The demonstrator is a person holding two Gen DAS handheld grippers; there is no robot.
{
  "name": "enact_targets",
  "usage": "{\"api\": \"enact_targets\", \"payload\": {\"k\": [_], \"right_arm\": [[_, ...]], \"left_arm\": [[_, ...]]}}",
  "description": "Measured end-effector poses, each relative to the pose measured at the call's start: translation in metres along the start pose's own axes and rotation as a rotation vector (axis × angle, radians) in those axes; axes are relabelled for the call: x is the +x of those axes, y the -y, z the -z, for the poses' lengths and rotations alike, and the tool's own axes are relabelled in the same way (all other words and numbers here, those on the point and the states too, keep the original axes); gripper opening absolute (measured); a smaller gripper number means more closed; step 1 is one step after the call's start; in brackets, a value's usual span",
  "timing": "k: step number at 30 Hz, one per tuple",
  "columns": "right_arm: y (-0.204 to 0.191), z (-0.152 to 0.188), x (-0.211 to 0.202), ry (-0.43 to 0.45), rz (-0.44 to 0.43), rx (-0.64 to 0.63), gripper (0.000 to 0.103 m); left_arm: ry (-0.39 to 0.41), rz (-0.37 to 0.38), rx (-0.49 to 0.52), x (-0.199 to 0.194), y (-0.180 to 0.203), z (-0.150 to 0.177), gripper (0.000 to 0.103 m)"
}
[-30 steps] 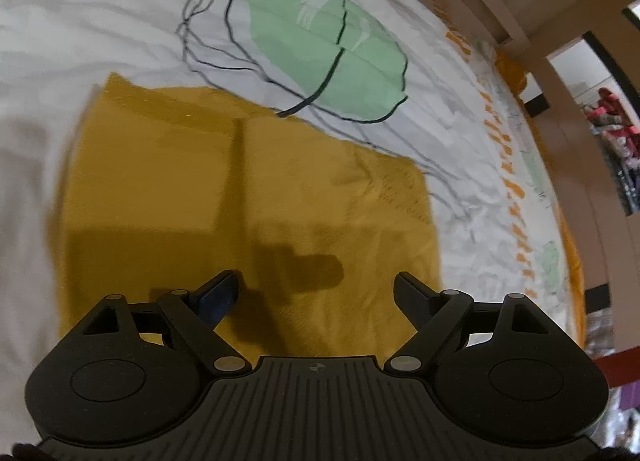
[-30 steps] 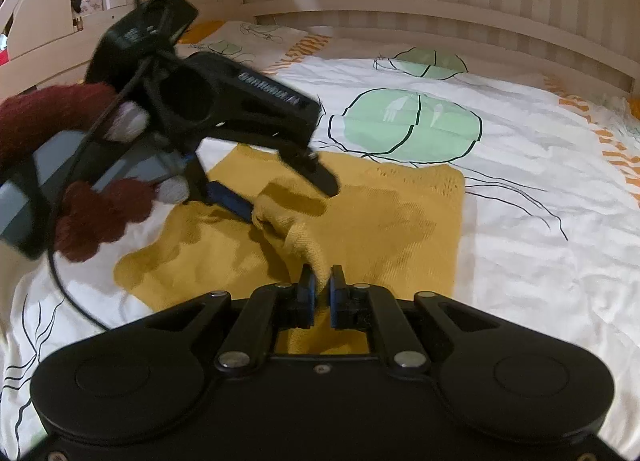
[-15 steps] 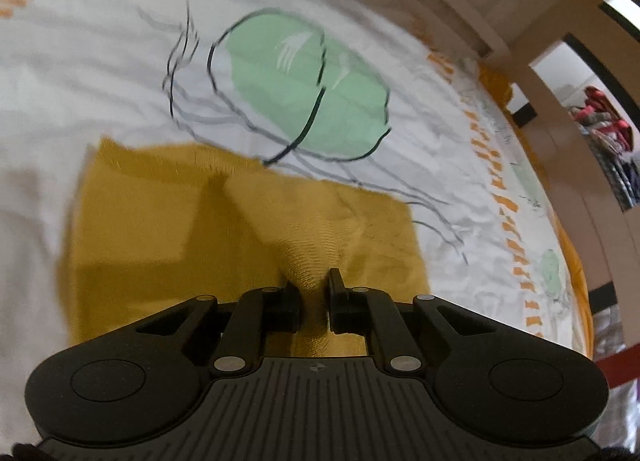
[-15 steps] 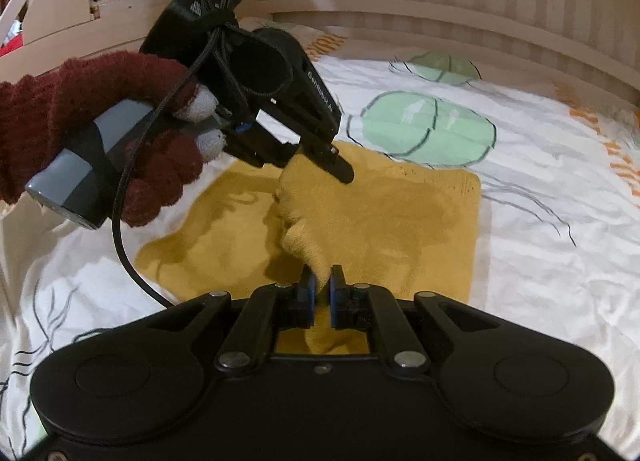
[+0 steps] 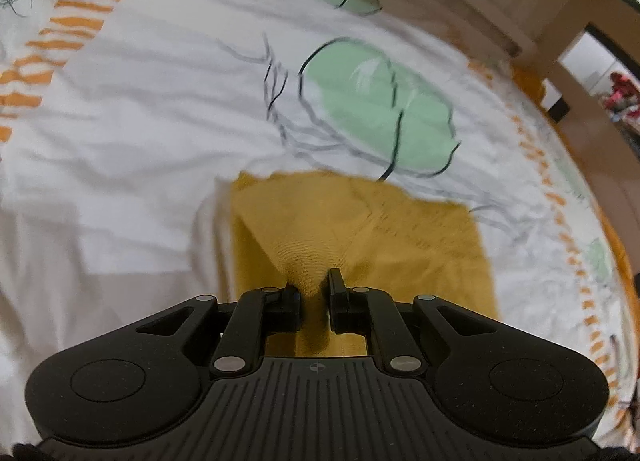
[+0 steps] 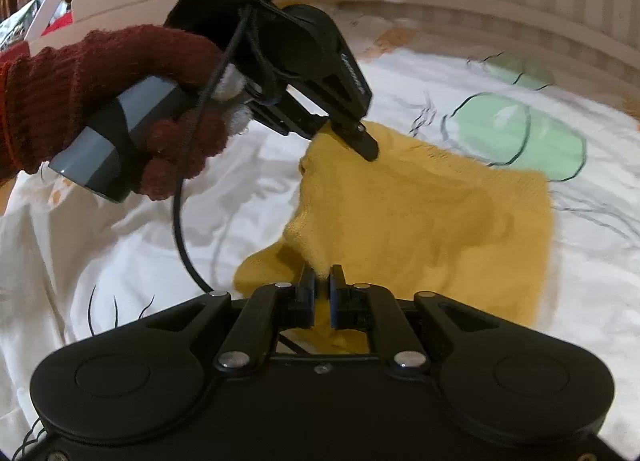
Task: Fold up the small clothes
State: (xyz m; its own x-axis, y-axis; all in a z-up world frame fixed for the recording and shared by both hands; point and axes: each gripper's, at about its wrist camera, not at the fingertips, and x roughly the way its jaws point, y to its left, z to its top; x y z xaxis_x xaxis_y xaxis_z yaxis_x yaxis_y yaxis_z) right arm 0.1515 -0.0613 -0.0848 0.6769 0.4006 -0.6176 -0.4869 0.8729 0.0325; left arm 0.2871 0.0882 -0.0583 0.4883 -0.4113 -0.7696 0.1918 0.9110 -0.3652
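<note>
Your left claw [image 5: 314, 293] is pinching a ridge of the yellow cloth [image 5: 416, 245], its fingers drawn close with a gathered peak of knit between them. In the right wrist view you can see that same claw [image 6: 362, 141] at the far left corner of the cloth, held up off the bed by your gloved hand [image 6: 120, 109]. Your right claw [image 6: 322, 289] is pressed together on the near left corner, and the fabric rises into it in a steep fold.

So you hold one whole edge of the cloth, a corner in each claw, lifted clear of the bed sheet [image 6: 140, 221]. The rest of the cloth lies on the sheet, reaching from your claws toward the green leaf print [image 6: 520, 137] and stopping just short of it. I judge this to be the carrying part of a fold: the left edge is raised and has yet to be laid over.

The next move calls for you to take both corners together across the cloth toward its far side, away from your gloved hand, keeping them level so the edge lands straight on the opposite edge. Then let go of both at once.

No basket, box or other container shows in either view; only the sheet carries the cloth.
</note>
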Motion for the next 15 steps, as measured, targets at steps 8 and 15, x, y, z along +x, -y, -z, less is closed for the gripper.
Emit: {"api": "enact_targets", "payload": {"k": [8,15], "right_arm": [[-0.008,0.009,0.009,-0.062,-0.072,-0.008,0.024],[-0.005,0.01,-0.008,-0.062,-0.118,0.005,0.024]], "left_arm": [[0.054,0.003,-0.05,0.004,-0.013,-0.006,0.024],[0.122,-0.061,-0.123,0.004,-0.023,-0.024,0.028]]}}
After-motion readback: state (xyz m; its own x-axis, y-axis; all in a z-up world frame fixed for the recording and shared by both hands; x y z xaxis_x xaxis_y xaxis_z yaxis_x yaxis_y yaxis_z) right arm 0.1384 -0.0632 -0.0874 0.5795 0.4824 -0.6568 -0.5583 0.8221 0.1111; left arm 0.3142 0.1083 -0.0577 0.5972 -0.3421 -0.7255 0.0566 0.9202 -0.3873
